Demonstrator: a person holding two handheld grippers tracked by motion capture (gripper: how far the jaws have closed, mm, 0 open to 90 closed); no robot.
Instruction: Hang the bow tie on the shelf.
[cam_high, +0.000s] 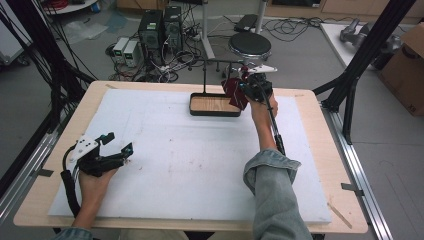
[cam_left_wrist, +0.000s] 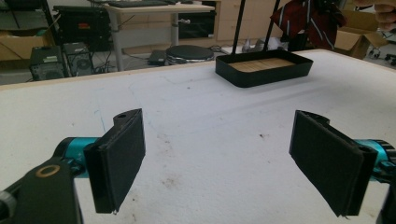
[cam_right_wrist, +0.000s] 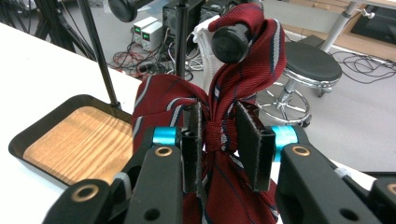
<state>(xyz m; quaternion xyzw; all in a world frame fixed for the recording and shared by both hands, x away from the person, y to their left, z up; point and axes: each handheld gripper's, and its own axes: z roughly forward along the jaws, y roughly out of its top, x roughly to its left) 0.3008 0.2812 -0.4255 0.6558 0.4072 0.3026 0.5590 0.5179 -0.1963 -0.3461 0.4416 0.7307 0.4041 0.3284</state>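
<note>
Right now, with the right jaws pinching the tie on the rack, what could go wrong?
1. The tie drapes over the rack's rod end; pulling sideways could snag it or tip the rack.
2. The right gripper pinches only a narrow bunch, so the cloth may slip out.
3. The left gripper rests open, far off near the table's left edge, and likely can't steady the tray quickly.

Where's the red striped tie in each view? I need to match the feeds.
High view: the red striped tie hangs at the table's far edge, by the right gripper.
Left gripper view: top right, behind the tray.
Right gripper view: centre, draped over a rod end, pinched between the jaws.
Shared landmark: the black tray with a wooden floor.
</note>
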